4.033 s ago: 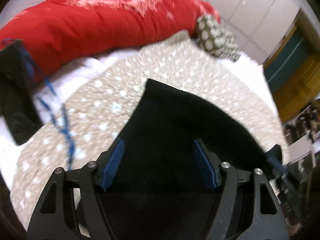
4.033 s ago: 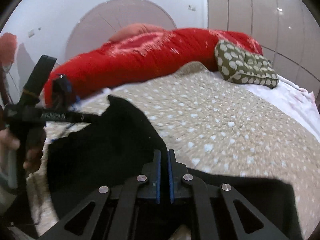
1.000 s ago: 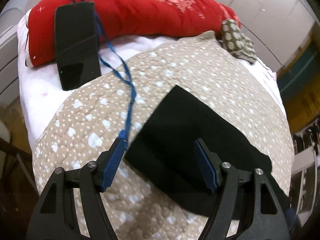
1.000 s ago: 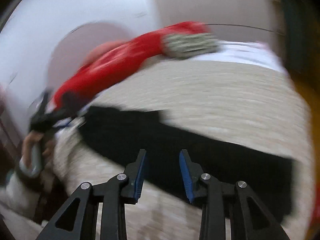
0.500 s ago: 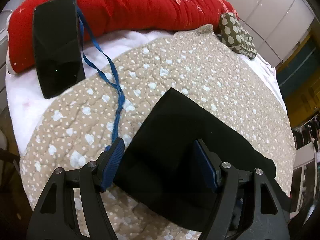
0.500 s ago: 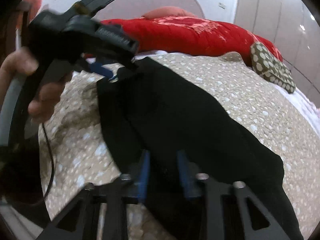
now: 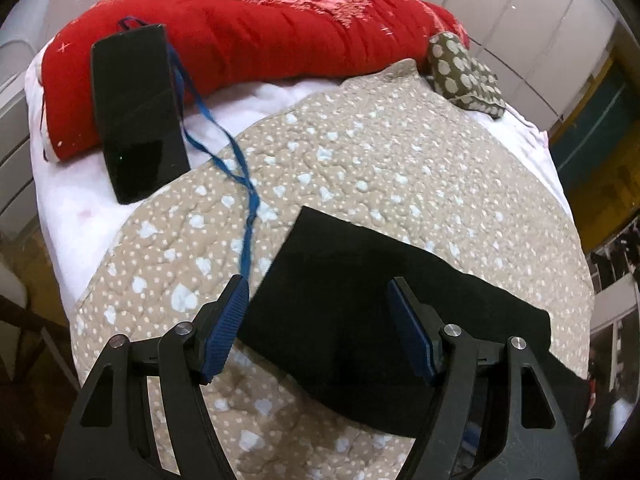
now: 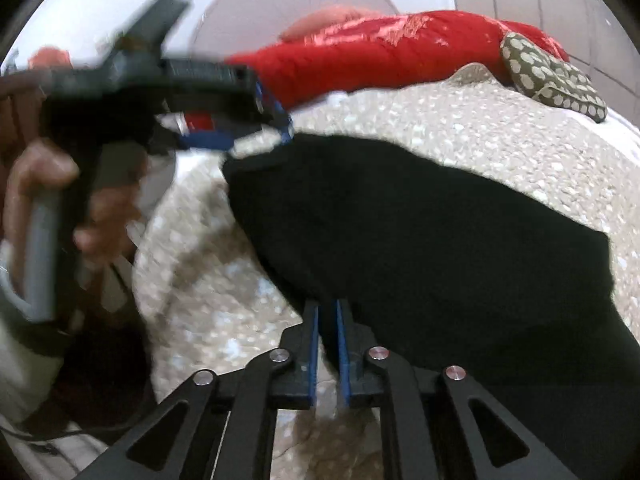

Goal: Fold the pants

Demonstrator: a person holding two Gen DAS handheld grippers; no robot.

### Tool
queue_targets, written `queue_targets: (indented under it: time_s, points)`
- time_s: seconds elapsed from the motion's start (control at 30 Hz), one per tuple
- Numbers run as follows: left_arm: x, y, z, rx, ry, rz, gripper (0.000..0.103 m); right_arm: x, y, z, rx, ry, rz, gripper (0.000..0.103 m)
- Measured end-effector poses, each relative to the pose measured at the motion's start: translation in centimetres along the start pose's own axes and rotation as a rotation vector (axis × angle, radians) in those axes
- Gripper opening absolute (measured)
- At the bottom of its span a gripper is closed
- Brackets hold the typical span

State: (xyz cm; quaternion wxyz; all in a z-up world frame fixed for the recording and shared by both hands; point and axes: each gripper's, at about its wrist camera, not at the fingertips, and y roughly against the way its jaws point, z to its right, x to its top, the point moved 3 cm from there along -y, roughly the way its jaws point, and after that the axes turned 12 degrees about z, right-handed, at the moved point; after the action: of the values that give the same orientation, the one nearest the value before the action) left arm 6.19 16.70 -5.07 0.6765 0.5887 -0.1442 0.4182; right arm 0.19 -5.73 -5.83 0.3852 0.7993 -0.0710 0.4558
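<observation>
One pants [image 7: 384, 304]; two tongs: left [image 7: 316, 328] spread, right [image 8: 327, 344] pinching.

One folded black fabric pants [image 7: 384, 300], one red quilted bolster [image 7: 256, 32], one spotted olive cushion [image 7: 460, 72], one black phone [image 7: 136, 112].

Both views are evenly lit from overhead, with glare seen on the glossy wall panels [image 7: 532, 12]. Heavy motion blur is seen in the right wrist view, and fisheye bending with dark corners in both.
</observation>
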Motion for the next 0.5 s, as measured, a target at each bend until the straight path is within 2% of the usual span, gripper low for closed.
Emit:
queue_targets:
  time_s: [0.03,0.1,0.17,0.23,0.33,0.43,0.47,0.5]
  points:
    - [0.1,0.2,0.2,-0.002,-0.004,0.011,0.072,0.6,1.1,0.5,0.015,-0.026,0.010,0.017]
    - [0.2,0.5,0.8,-0.018,-0.011,0.034,0.072,1.7,3.6,2.2,-0.028,-0.073,0.075,0.020]
    - [-0.1,0.5,1.7,-0.031,-0.028,0.039,0.072,2.8,5.5,4.9,-0.117,-0.132,0.139,0.020]
    - [-0.8,0.1,2.6,-0.039,-0.051,0.027,0.072,3.6,6.0,7.3,-0.208,-0.171,0.155,0.020]
    - [-2.2,-0.8,3.5,-0.033,-0.085,-0.004,0.072,4.4,4.4,8.8,-0.247,-0.173,0.139,0.020]
    - [-3.4,-1.6,3.9,-0.007,-0.123,-0.013,0.072,3.7,1.2,10.7,-0.364,-0.170,0.027,0.020]
    - [-3.7,-1.9,4.0,0.008,-0.137,-0.015,0.072,3.3,0.1,11.5,-0.359,-0.199,0.002,0.020]
    - [-3.9,-2.1,4.1,0.016,-0.148,-0.017,0.072,3.1,-0.3,12.1,-0.352,-0.224,0.014,0.020]
